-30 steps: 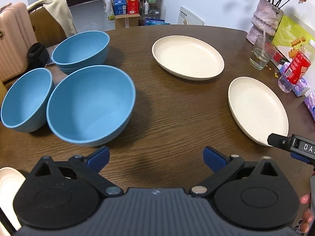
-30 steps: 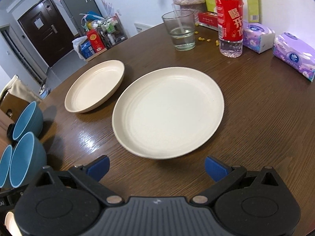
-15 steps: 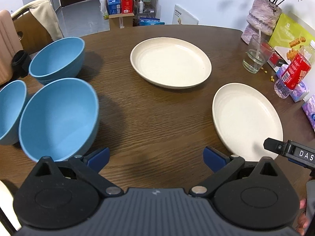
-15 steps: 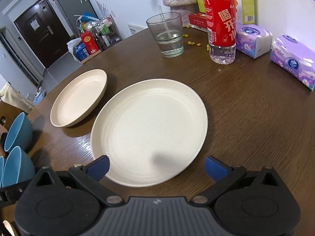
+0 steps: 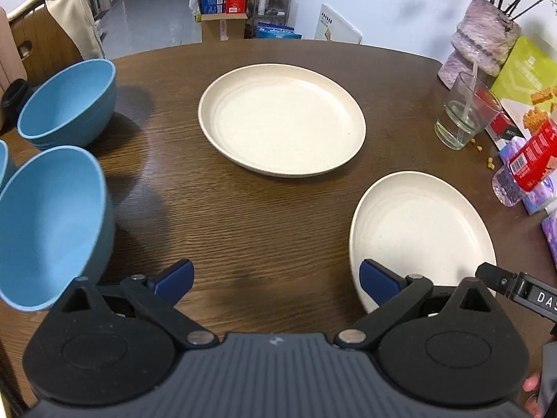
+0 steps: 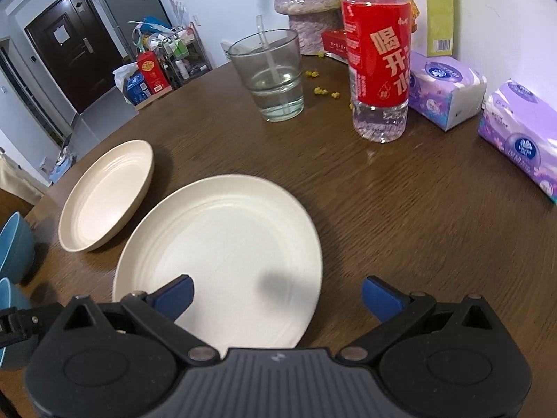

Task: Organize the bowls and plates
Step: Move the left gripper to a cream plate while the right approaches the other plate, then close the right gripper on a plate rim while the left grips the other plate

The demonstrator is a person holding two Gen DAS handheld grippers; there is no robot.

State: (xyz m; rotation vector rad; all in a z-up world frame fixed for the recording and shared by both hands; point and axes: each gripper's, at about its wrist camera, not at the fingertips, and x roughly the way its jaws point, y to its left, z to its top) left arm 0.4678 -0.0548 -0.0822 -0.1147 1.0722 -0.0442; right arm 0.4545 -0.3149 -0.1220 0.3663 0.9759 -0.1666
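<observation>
Bright, even light; soft shadows, fisheye-bent edges, slight motion blur.

Left tongs (image 5: 275, 277) gape empty above the tabletop (image 5: 243, 216), between a blue bowl (image 5: 48, 226) and a cream plate (image 5: 421, 237).

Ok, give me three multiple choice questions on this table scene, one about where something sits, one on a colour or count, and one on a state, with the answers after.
1. Where is the drinking glass relative to the red-label bottle in the right wrist view?
A. left of it
B. right of it
C. on a plate

2. What colour are the bowls?
A. cream
B. blue
C. red

3. How does the right gripper stand?
A. shut on a plate
B. shut on a bowl
C. open, holding nothing

Answers: 1 A, the glass stands left of the bottle. 2 B, each bowl is blue. 3 C, its fingers are spread over the near plate rim, gripping nothing.
</observation>
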